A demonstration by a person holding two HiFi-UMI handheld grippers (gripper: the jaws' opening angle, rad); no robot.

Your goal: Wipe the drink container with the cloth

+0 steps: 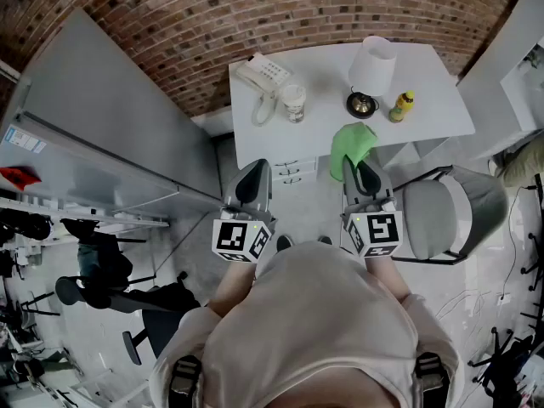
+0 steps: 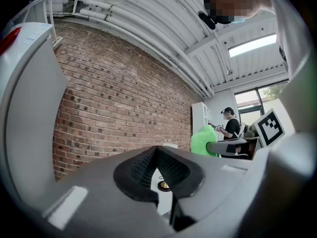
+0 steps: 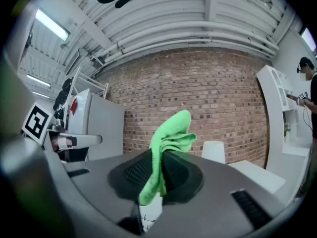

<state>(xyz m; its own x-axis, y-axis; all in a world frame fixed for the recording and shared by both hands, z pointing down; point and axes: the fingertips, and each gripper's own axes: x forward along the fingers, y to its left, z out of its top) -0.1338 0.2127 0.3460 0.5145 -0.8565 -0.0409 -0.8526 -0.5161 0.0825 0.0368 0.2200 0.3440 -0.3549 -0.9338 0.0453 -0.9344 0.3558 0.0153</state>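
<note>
**Q:** While both grippers hang short of the table (image 1: 323, 134), what's the left gripper (image 2: 157, 151) doing?
**A:** Jaws pressed together, nothing between them.
**Q:** Right gripper (image 3: 159, 157)?
**A:** Clamped on the green cloth (image 3: 171, 133). The bunched end sticks up past the tips.
**Q:** Drink container?
**A:** On the table there's a cup (image 1: 293, 103) just beside the phone (image 1: 259, 76), and a yellow bottle (image 1: 401, 106) near the lamp (image 1: 372, 65). Both stand upright, apart from the cloth. Neither gripper touches them.

Left tool (image 2: 157, 152), jaws together, empty.
</note>
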